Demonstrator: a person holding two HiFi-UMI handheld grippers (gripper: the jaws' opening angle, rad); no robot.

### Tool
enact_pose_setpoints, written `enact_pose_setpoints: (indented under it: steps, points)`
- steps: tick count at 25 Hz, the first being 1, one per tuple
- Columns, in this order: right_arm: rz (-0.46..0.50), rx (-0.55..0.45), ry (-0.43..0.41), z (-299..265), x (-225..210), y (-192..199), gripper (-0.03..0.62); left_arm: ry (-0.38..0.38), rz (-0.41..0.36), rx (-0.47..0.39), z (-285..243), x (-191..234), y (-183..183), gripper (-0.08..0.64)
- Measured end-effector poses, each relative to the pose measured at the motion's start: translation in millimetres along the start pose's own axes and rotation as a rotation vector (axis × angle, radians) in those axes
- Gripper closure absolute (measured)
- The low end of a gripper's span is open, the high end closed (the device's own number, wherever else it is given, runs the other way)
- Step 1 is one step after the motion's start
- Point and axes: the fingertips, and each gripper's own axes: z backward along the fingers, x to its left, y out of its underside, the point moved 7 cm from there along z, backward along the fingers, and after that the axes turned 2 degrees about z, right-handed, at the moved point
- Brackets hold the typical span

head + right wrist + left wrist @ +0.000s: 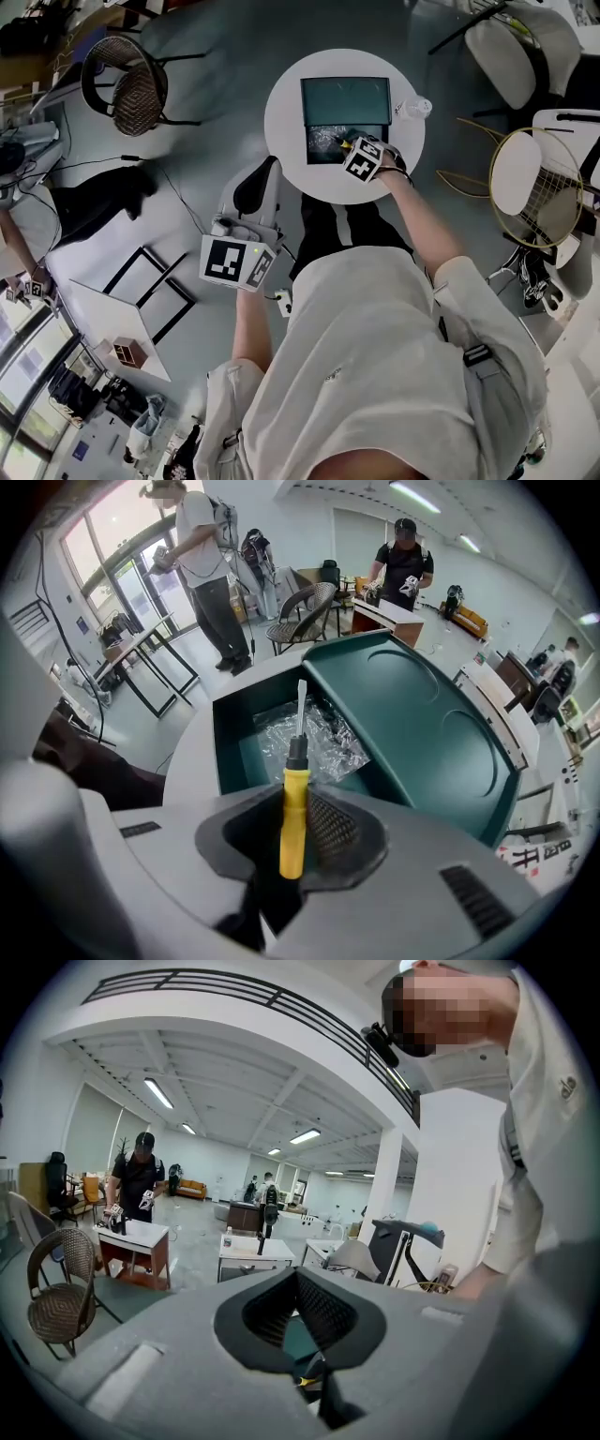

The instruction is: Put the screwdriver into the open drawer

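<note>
Fingers of the right gripper pinch a screwdriver by its yellow handle. Its steel shaft points ahead over the open drawer of a green cabinet, which stands on a round white bench. Crumpled clear plastic lies on the drawer's floor, showing just behind the shaft's tip in the right gripper view. Seen from overhead, the tool-bearing gripper hangs above the drawer's front edge, at the near side of the bench. How high the tip rides above the plastic is hard to judge from either angle; it seems clear of it rather than touching.

Off to the side, the left gripper is held away from the bench at the person's left and aimed out across the room. Its fingers are pressed together on nothing.

The step in hand looks to be the delivery itself: the tool is in the grip and over the drawer, but not yet inside it or let go. The next move likely calls for lowering or tipping the right gripper until the screwdriver sits within the drawer's walls. The fingers would then spread to drop it onto the plastic. Care would be needed that the long shaft clears the cabinet's front and that the handle lands inside, not across the drawer's rim.
</note>
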Motion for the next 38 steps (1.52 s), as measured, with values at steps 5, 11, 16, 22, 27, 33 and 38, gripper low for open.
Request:
enact_pose_setpoints:
  steps: [5, 11, 16, 22, 27, 33, 38]
  points:
    - [-0.011, 0.006, 0.02, -11, -3, -2, 0.511, -0.019, -0.003, 0.0, 8, 2, -2, 0.551]
    - [-0.046, 0.0, 0.057, -17, -5, -6, 0.509, -0.031, -0.004, 0.013, 16, 4, 0, 0.551]
    - [-0.073, -0.01, 0.08, -20, -9, -4, 0.509, -0.025, -0.008, 0.016, 12, 2, 0, 0.551]
    - [-0.111, -0.05, 0.088, -18, -10, -6, 0.503, -0.015, -0.018, 0.02, 10, 0, 2, 0.551]
    - [-0.11, -0.062, 0.098, -11, -13, -6, 0.502, -0.012, -0.026, 0.017, 12, -3, -1, 0.551]
    - [-0.108, -0.059, 0.105, -4, -13, -6, 0.506, -0.014, -0.031, 0.005, 14, -3, -6, 0.551]
    - [-0.111, -0.065, 0.111, 2, -11, -5, 0.509, -0.009, -0.038, -0.001, 14, -5, -9, 0.551]
